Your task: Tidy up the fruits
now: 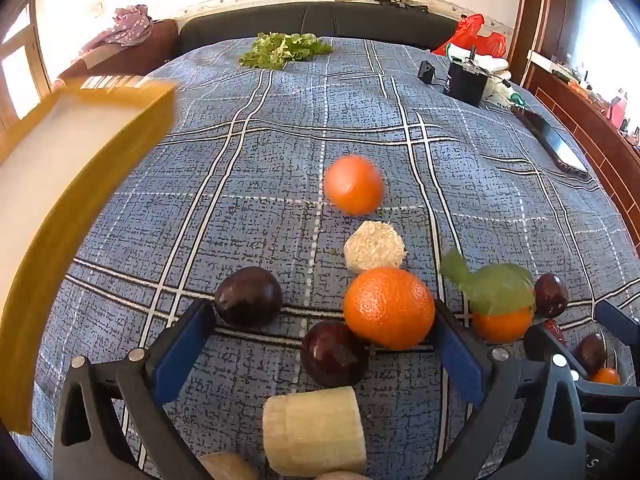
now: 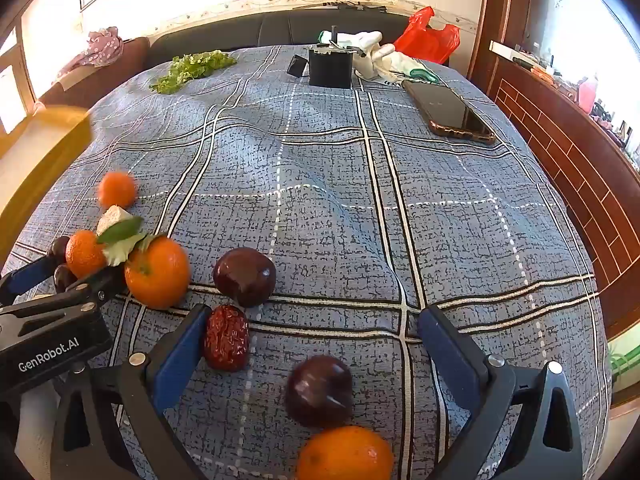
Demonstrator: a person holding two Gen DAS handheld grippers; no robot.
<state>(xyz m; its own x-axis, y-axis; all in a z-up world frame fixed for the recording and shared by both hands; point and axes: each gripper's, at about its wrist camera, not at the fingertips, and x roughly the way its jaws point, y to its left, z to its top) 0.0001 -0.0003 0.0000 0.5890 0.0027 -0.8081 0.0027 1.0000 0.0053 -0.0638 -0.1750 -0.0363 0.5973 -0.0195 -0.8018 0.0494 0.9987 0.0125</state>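
Both claws hang tilted down over the blue plaid cloth (image 2: 340, 184), and both stand spread wide with nothing pinched.

Between the fingers of the left claw (image 1: 324, 344) lies a dark plum (image 1: 334, 354), free of both pads. A second plum (image 1: 248, 296) sits just ahead of its left fingertip. A big orange (image 1: 389, 307) rests against the inside of its right fingertip, touching the first plum. Closer in than that plum, down by the claw's body, lies a pale peeled banana chunk (image 1: 316, 430). Ahead of the big orange sits a whitish fibrous lump (image 1: 374, 246), and farther out a blurred orange (image 1: 354, 184). Off beyond the right finger a leafy orange (image 1: 502, 322) lies beside another dark plum (image 1: 551, 295). Far to the left of this claw a yellow tray (image 1: 100, 176) rises, blurred.

The right claw (image 2: 314, 340) is also wide apart. A wrinkled red date (image 2: 226, 338) lies just at the inside of its left fingertip; I can't tell whether they touch. A dark plum (image 2: 319, 392) sits between the fingers, blurred, with an orange (image 2: 344, 456) nearer the claw's body. Ahead of the left fingertip lies one more plum (image 2: 245, 276). Far ahead to the right lies a phone (image 2: 452, 114), and a black box (image 2: 331, 67) and lettuce (image 2: 192, 68) lie at the far edge.
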